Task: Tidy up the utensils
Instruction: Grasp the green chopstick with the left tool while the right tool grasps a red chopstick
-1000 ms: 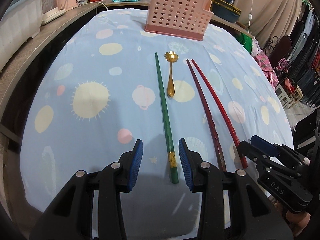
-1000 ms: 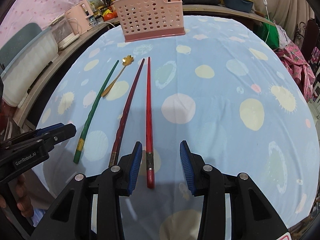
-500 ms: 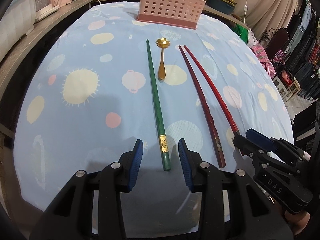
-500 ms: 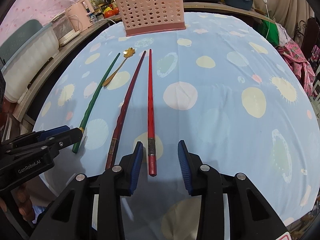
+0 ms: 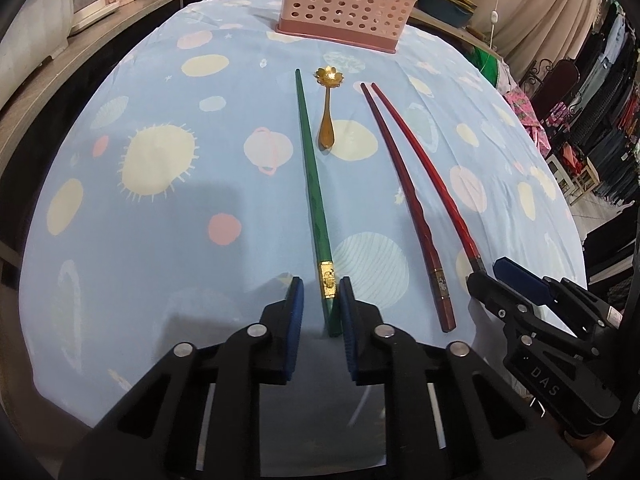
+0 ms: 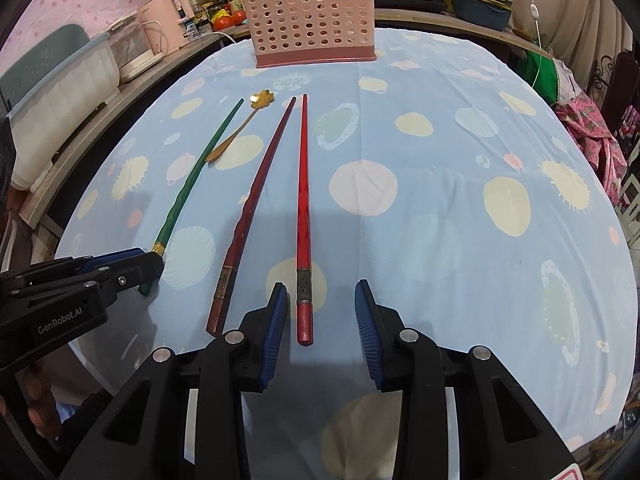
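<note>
The left tool (image 5: 321,304) has just been closing its jaws around the near end of the green chopstick (image 5: 311,184), one pad touching it and the other apart. The right tool (image 6: 321,308) stands open around the bright red chopstick (image 6: 303,200), not touching. The dark red chopstick (image 6: 248,216) lies between them near the worktop's (image 6: 440,200) front edge. Beyond lies the gold spoon (image 5: 327,116), and the pink basket (image 6: 312,20) stands at the far edge.

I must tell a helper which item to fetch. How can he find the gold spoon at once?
Start at the pink perforated plastic basket at the table's far edge. Just before it, beside the long green chopstick, lies the small gold metal spoon. It alone is short, with a flower-shaped bowl.
</note>
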Motion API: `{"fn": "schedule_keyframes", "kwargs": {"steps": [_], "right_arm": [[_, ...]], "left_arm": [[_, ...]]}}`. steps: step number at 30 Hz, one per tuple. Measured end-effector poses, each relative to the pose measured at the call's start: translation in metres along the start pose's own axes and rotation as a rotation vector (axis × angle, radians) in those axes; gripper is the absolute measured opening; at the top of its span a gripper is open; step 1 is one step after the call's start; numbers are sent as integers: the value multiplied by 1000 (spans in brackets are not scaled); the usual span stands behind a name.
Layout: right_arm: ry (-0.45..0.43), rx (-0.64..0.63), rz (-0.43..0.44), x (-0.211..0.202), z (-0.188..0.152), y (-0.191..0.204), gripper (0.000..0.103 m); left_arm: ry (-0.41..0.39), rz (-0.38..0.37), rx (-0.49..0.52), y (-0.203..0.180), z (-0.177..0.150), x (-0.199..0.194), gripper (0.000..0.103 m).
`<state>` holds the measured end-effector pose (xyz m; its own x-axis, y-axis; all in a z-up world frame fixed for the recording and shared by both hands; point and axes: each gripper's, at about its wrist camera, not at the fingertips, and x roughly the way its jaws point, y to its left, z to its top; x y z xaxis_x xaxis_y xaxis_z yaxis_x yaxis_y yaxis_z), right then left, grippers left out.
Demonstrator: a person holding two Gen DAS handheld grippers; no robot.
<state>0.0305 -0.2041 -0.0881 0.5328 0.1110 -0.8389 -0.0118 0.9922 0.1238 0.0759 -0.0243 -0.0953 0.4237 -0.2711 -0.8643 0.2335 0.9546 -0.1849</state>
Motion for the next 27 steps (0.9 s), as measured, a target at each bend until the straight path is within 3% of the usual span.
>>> {"fn": "schedule_keyframes", "kwargs": {"steps": [3, 19, 27], "right_arm": [[-2, -3, -5, 0, -1, 1, 34], [-4, -16, -1, -1, -1, 2, 8], [-6, -5, 12, -2, -1, 1, 8]], "left_arm": [[0, -9, -2, 0, -1, 0, 8], [-4, -24, -2, 0, -1, -1, 8], [-22, -17, -15, 4, 1, -8, 7]]}}
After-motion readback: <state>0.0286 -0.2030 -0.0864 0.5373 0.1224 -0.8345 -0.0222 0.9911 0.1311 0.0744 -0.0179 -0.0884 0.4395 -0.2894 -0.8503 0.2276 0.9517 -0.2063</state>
